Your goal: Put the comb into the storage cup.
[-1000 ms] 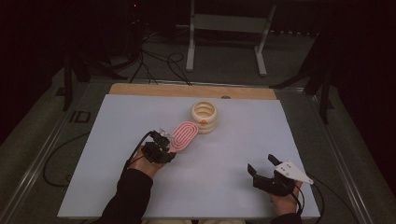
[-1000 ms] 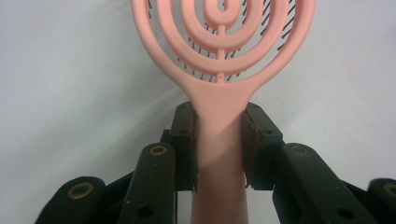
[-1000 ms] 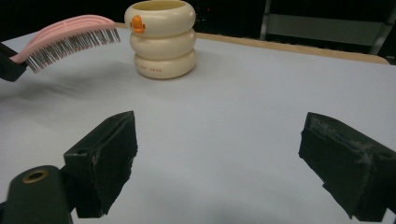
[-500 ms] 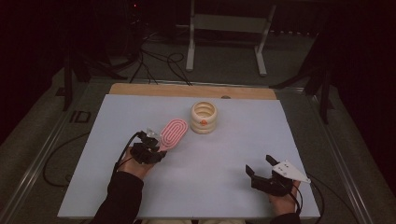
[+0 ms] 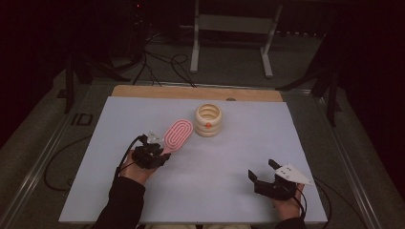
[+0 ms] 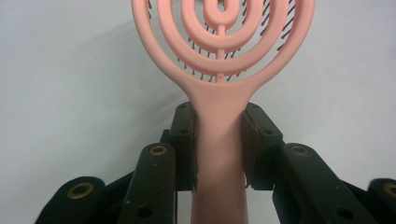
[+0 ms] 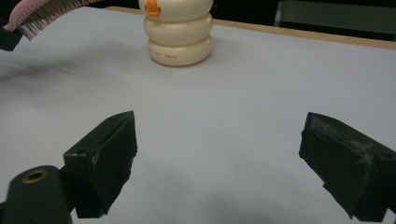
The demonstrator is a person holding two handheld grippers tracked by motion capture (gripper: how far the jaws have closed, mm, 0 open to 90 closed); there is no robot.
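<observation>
A pink hairbrush (image 5: pixel 177 134) with a ringed oval head is held by its handle (image 6: pixel 219 140), bristles down over the white table sheet. My left gripper (image 5: pixel 160 153) is shut on that handle, both pads pressed on its sides in the left gripper view. A cream ribbed holder (image 5: pixel 208 119) with an orange mark stands just right of the brush head; it also rises at the top of the right gripper view (image 7: pixel 180 32). My right gripper (image 5: pixel 260 172) rests near the front right of the table, its jaws wide apart with nothing between them (image 7: pixel 219 154).
The white sheet (image 5: pixel 215 162) covers the table, with a wooden strip (image 5: pixel 196 93) along its far edge. Beyond stand a metal frame (image 5: pixel 229 28) and loose cables (image 5: pixel 157 57) on the dark floor.
My left hand has carried the brush leftward and slightly toward the front, away from the cream holder. The right hand has stayed where it was.
</observation>
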